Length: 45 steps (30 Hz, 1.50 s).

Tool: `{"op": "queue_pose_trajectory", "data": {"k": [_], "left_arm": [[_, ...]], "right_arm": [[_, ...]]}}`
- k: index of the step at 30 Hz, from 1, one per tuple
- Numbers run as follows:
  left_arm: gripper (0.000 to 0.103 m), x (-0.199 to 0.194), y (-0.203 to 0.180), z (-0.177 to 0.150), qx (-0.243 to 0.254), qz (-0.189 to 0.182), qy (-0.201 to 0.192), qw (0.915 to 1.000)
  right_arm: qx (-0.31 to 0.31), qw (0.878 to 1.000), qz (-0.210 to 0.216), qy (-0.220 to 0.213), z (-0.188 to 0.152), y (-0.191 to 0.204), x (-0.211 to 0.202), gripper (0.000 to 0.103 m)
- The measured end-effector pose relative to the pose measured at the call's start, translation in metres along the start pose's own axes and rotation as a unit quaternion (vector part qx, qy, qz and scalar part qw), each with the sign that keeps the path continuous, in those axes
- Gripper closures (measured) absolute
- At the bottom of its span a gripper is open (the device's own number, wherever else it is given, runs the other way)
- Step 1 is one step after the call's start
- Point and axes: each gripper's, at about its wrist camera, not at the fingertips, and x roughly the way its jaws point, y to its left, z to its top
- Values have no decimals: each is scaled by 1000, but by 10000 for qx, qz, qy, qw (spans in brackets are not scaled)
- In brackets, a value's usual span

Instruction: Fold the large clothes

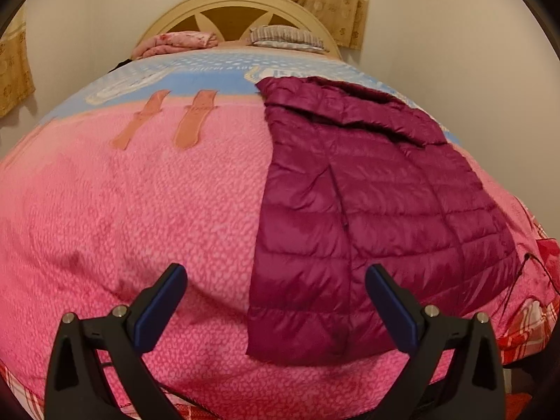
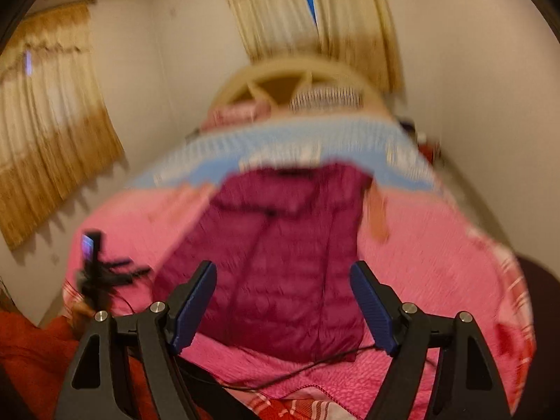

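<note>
A maroon quilted puffer jacket (image 1: 367, 217) lies flat on the pink blanket (image 1: 140, 210) of a bed, toward the right side, collar end far from me. My left gripper (image 1: 276, 290) is open and empty, raised above the near edge of the bed, with the jacket's hem under its right finger. In the blurred right wrist view the jacket (image 2: 280, 245) lies straight ahead. My right gripper (image 2: 283, 297) is open and empty, held above the jacket's near hem.
A cream headboard (image 1: 238, 10) with a folded pink blanket (image 1: 178, 42) and a striped pillow (image 1: 283, 36) stands at the far end. Curtains (image 2: 45, 122) hang on the walls. A thin black cable (image 2: 297, 367) crosses the near bed edge. A small camera on a stand (image 2: 92, 262) sits at left.
</note>
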Motion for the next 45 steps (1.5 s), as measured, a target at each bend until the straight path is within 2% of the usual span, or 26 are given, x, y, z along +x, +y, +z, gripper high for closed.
{"op": "queue_pose_trajectory", "data": {"k": [5, 7, 8, 12, 15, 17, 18, 20, 22, 23, 25, 27, 32, 34, 37, 40, 43, 45], "left_arm": [[0, 11, 5, -7, -161, -86, 126, 9998], [0, 13, 6, -9, -154, -126, 154, 9997], [0, 13, 7, -10, -166, -160, 146, 9996], [0, 19, 9, -14, -193, -242, 186, 9993], [0, 26, 6, -19, -146, -300, 327, 9989], [0, 28, 5, -21, -110, -346, 367, 9987], [0, 29, 4, -21, -104, -363, 374, 9986], [0, 32, 2, -23, -84, -415, 392, 9983], [5, 36, 1, -24, -69, -491, 424, 9979], [7, 37, 0, -24, -47, -488, 436, 9978], [14, 36, -2, -22, 27, -419, 416, 9983], [14, 27, -1, -17, 127, -296, 224, 9992], [11, -21, 20, 16, 144, -143, -542, 9983], [3, -32, 33, 28, 20, -103, -723, 9973], [3, -43, 56, 43, -244, -64, -950, 9952], [3, -43, 77, 52, -475, -44, -961, 9942], [3, -43, 91, 53, -574, 68, -934, 9940], [3, -40, 98, 51, -657, 65, -875, 9940]], "right_arm": [[410, 9945, -383, 885, -30, -45, 100, 27], [557, 9899, -513, 1197, -41, -57, 128, 37], [614, 9878, -577, 1307, -50, -64, 137, 38], [789, 9809, -738, 1619, -67, -87, 166, 39], [625, 9786, -843, 1769, -70, -86, 181, 39], [607, 9754, -663, 2014, -73, -80, 183, 39], [530, 9731, -536, 2177, -78, -73, 184, 39], [29, 9685, -772, 2369, -86, -58, 188, 41], [-293, 9643, -950, 2453, -91, -49, 188, 51], [-309, 9644, -938, 2454, -90, -48, 187, 56], [-98, 9668, -667, 2466, -86, -49, 183, 89], [145, 9697, -407, 2402, -75, -50, 180, 96], [602, 9788, 826, 1776, -23, -35, 159, 97], [762, 9782, 1121, 1572, -4, -30, 158, 97], [1166, 9746, 1534, 1140, 32, -32, 165, 97], [1539, 9733, 1472, 852, 54, -43, 179, 97], [1892, 9750, 1031, 539, 78, -67, 203, 97], [2127, 9727, 786, 502, 88, -84, 218, 97]]}}
